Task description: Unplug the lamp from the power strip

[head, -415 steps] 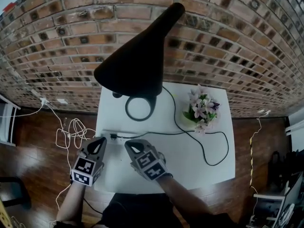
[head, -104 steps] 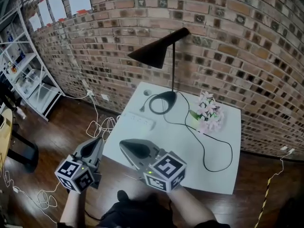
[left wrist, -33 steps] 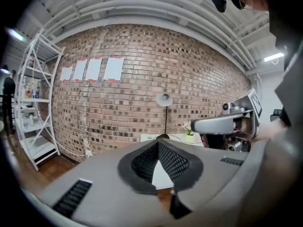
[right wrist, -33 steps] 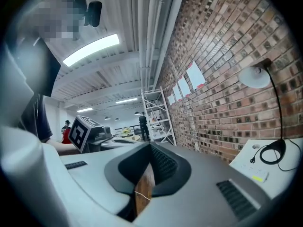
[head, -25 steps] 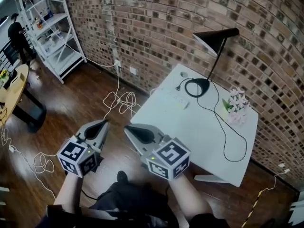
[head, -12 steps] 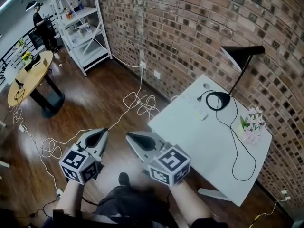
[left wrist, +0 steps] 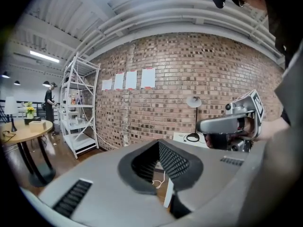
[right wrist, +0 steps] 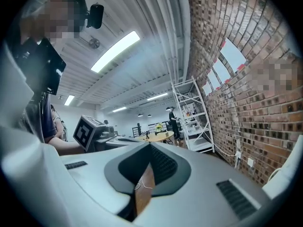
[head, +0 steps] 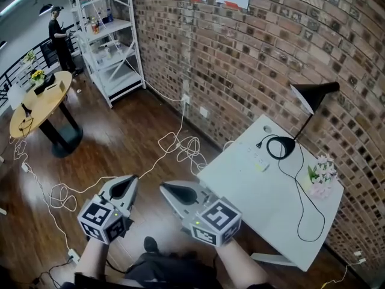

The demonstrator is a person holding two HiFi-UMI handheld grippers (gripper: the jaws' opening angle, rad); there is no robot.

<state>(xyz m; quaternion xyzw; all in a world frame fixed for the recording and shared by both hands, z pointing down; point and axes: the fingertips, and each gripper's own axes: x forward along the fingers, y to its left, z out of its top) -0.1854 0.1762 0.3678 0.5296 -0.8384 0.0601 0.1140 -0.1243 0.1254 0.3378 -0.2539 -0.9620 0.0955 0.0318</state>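
Left tongs (head: 129,180) and right tongs (head: 166,189) are clenched on nothing, well apart from the counter (head: 252,191) (white). The lamp (head: 314,94) stands there, its plug (head: 260,144) lying loose near the power strip (head: 257,159).

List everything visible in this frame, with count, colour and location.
table: 1, white, right, by brick wall
lamp: 1, black, table's far end
power strip: 1, white, on table near lamp base
cord: 1, black, looping over table
flowers: 1 bunch, pink-white, table's right edge
shelving unit: 1, white, far left
round table: 1, wooden, far left
person: 1, dark clothes, beside shelving
cables: several, white, on floor
left tool: 1, grey, bottom left, shut, empty
right tool: 1, grey, bottom centre, shut, empty
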